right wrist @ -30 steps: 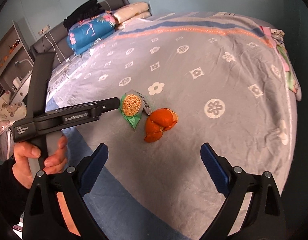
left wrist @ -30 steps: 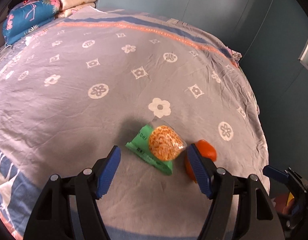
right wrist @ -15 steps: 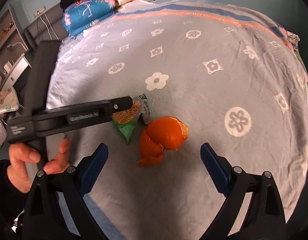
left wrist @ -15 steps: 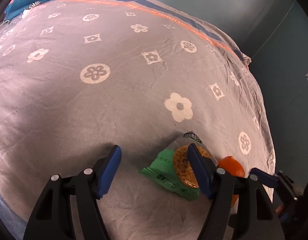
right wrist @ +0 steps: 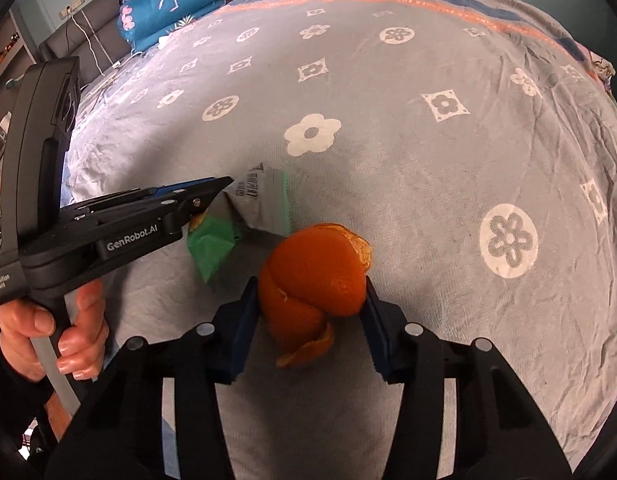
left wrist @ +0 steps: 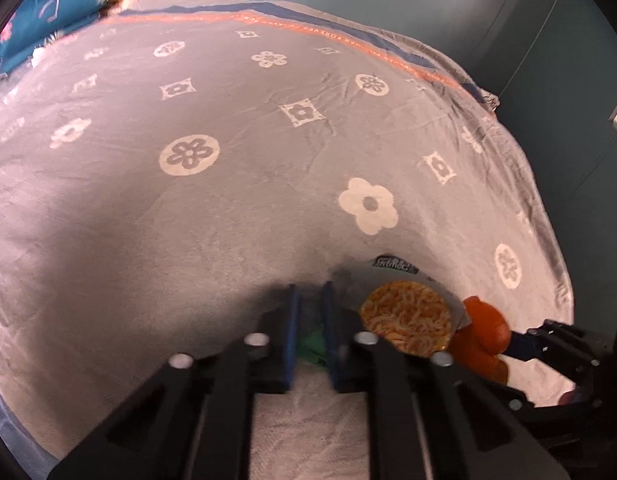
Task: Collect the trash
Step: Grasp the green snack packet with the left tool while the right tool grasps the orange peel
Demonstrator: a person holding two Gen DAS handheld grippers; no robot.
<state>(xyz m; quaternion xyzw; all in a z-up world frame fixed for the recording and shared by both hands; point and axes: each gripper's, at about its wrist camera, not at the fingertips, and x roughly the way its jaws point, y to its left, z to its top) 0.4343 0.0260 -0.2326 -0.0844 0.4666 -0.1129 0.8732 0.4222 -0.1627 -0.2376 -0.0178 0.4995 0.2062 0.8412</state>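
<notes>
- The left gripper (left wrist: 308, 320) is sitting clenched on the green corner of the snack wrapper (left wrist: 408, 320), its two blue pads drawn almost together with the green film pinched between them, at about 6 o'clock in the left wrist view.
- The rest of the wrapper, with its round noodle picture facing up, is fanning out at about 4 o'clock from those pads and lying on the grey bedspread (left wrist: 228, 220).
- In the right wrist view the same gripper is reaching in from 9 o'clock, its tip gripping the wrapper (right wrist: 260, 208) where the silver back is folding up off the bedspread (right wrist: 428, 180).
- A hand (right wrist: 60, 332) is wrapping around that gripper's handle at about 8 o'clock.
- The right gripper (right wrist: 308, 312) is closing its jaws around the orange peel (right wrist: 312, 280); the peel is sitting between the blue pads near 6 o'clock, and both pads are already meeting its sides.
- A loose curl of peel is hanging below the main piece, resting on the fabric.
- The peel is lying just beside the wrapper, at about 4 o'clock from it.
- A blue floral pillow (right wrist: 168, 8) is lying at the far end of the bed, near 11 o'clock.
</notes>
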